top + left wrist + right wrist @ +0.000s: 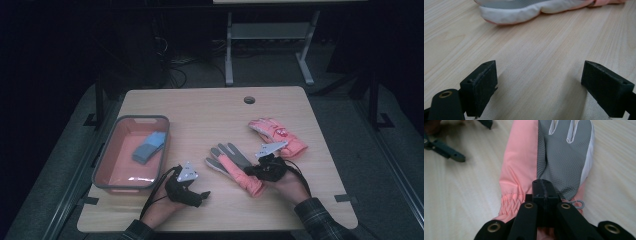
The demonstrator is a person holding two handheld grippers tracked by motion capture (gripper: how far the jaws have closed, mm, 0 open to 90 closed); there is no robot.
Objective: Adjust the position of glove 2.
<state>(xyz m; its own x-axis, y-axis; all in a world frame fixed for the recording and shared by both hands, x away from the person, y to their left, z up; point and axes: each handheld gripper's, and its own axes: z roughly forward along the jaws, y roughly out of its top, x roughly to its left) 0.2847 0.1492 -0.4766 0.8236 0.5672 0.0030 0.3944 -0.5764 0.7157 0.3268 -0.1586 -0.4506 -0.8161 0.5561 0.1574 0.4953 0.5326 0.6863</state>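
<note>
The pink padded glove with a grey textured palm (235, 167) lies palm-up at table centre. The right gripper (543, 192) rests on its wrist, jaws together, whether pinching fabric unclear. At eight o'clock, the left gripper (200, 196) hovers, jaws apart.

Right gripper over a pink and grey glove on pale wood

The right gripper (543, 195) has its two black jaws pressed flat together above the wrist end of a pink padded winter glove with a grey textured palm and white edging (549, 160), which lies palm up on the light wooden tabletop (461, 200) with its fingers pointing away. A small grey metal hook (578, 204) shows at the glove's gathered cuff. The other gripper's dark arm (446, 151) lies at the upper left, apart from the glove.
</note>
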